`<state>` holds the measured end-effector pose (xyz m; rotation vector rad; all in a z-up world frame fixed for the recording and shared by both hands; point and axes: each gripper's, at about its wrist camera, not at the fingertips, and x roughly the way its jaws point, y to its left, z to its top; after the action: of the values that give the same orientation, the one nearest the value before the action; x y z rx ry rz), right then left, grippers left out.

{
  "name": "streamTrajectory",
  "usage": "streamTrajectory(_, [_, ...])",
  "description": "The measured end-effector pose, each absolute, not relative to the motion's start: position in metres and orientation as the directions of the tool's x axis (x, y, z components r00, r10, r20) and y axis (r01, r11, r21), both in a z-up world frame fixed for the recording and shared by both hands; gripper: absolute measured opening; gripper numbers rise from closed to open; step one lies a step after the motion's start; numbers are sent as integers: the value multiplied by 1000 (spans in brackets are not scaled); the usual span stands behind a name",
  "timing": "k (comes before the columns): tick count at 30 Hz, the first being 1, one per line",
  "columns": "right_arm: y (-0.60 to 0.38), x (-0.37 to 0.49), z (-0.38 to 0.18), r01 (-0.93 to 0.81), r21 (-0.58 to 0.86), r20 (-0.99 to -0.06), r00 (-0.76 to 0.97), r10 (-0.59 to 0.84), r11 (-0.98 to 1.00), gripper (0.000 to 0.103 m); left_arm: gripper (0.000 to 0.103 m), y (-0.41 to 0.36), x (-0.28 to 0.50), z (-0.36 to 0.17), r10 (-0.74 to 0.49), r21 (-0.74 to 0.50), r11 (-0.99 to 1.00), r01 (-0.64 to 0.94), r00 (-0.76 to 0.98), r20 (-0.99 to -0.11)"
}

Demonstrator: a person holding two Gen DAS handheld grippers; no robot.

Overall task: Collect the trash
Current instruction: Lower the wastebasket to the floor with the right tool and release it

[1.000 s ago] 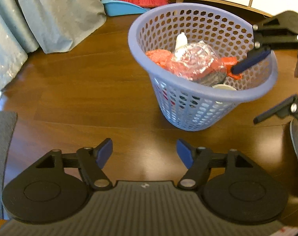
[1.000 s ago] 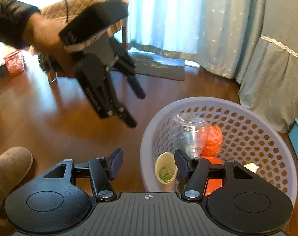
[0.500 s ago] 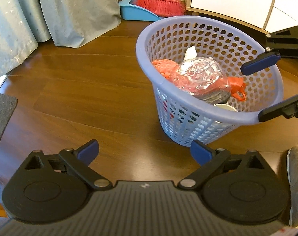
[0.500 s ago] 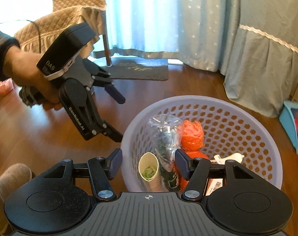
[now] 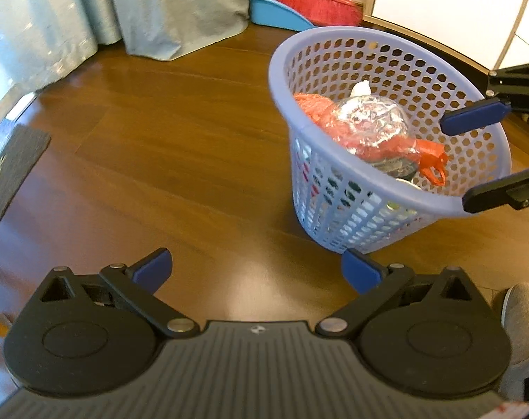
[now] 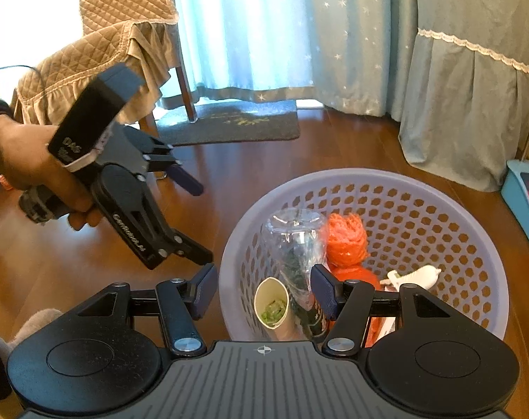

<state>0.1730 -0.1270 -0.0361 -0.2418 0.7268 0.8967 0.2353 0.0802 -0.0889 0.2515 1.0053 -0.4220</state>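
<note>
Standing upright on the wood floor (image 5: 159,146), mouth facing up: lavender perforated basket (image 5: 334,209), already holding the trash. Lying inside it, a crumpled clear bottle (image 6: 296,241), leaning with its long axis running from the wide end high near the far-left wall down toward the near wall; pressing against its side, an orange net (image 6: 346,241); leaning on the near wall, a paper cup (image 6: 271,305), mouth tipping up toward the right wrist camera, green scraps inside; resting farther right, a small white piece (image 6: 414,274). Hovering over the near rim, right gripper (image 6: 264,282), jaws standing apart and pinching nothing, one finger over the inside and the other just outside the rim as seen from the left wrist. Hanging beside the basket, clear of it, left gripper (image 6: 200,223), gripped by a hand (image 6: 27,167), angling down at bare floor, jaws having just been opening and now spreading wide with nothing between them. Standing farther out: quilted chair (image 6: 117,35) and dark mat (image 6: 236,118) before pale blue curtains (image 6: 264,35); red broom (image 5: 317,3) sitting in a blue dustpan (image 5: 264,8) beyond the basket; grey slipper (image 5: 523,314) showing at the edge.
</note>
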Motion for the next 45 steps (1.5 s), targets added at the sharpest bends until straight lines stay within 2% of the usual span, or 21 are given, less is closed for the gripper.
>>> streamTrajectory(6, [-127,171,-20,-793,93,-688,386,615,602,57,102,87,216,-68,-198,33,907,420,494,-847])
streamTrajectory(12, [-126,163,22,-798,10,-703,423,572,603,57,102,77,198,-26,-214,25,908,419,513,-832])
streamTrajectory(21, [-136,126,73,-677,-5,-713,519,472,736,57,102,62,158,33,-209,20,920,392,533,-820])
streamTrajectory(27, [-145,100,74,-562,43,-757,521,394,826,57,102,67,132,49,-145,52,943,329,547,-824])
streamTrajectory(37, [-174,81,76,-322,149,-801,516,305,935,56,102,78,97,68,-129,-8,978,207,577,-807])
streamTrajectory(45, [-180,58,72,-244,171,-822,499,275,955,56,101,79,63,63,-118,-47,990,135,579,-807])
